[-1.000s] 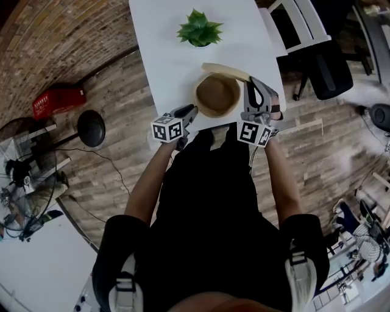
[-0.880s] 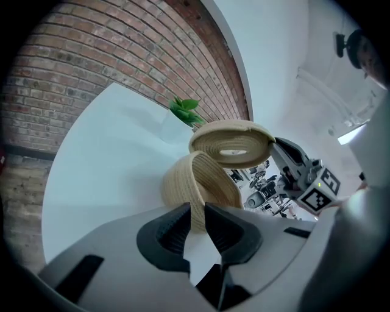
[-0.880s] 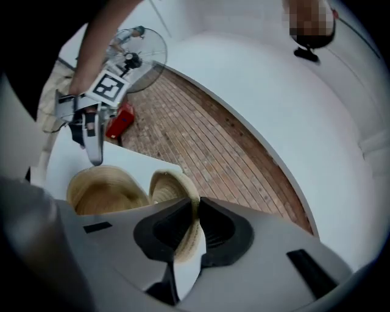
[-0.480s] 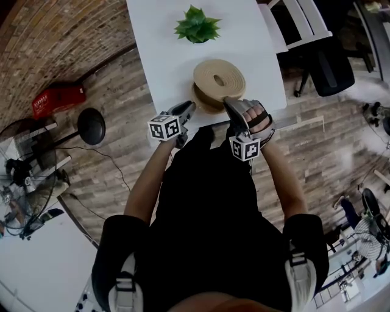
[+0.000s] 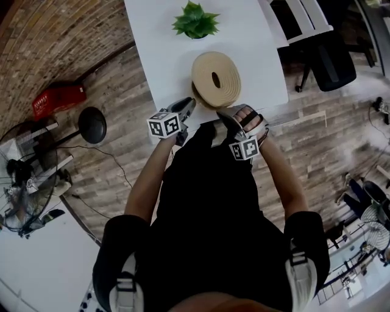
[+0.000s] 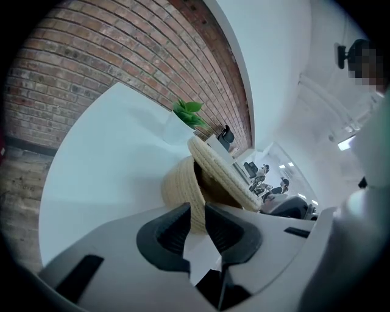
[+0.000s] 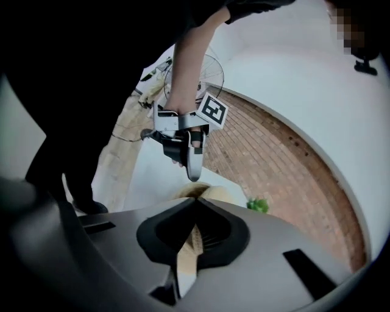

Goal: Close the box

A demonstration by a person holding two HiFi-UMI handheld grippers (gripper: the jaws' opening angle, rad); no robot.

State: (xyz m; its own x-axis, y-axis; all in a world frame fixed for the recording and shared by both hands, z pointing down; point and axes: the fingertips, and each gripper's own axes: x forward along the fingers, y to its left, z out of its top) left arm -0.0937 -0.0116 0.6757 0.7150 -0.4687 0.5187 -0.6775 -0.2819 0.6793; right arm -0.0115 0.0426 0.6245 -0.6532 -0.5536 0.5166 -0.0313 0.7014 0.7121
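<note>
A round woven box (image 6: 177, 183) stands near the front edge of the white table (image 5: 158, 55). Its woven lid (image 5: 206, 68) lies over the opening, still tilted in the left gripper view, lid (image 6: 220, 173), with a dark gap under it. My left gripper (image 5: 186, 106) is shut on the box's near wall, which runs up between its pads (image 6: 196, 214). My right gripper (image 5: 224, 114) is shut on the lid's near rim (image 7: 192, 234), its jaws having just closed further on it. The left gripper (image 7: 190, 155) shows across the box in the right gripper view.
A small green plant (image 5: 195, 19) in a white pot stands farther back on the table. White chair (image 5: 295, 18) and black office chair (image 5: 332, 58) are to the right. On the wooden floor at left lie a red object (image 5: 58, 97) and a round stand base (image 5: 91, 127).
The right gripper swung the lid from standing beside the open box down over its mouth and moved toward me. The left gripper kept its hold on the box wall.
</note>
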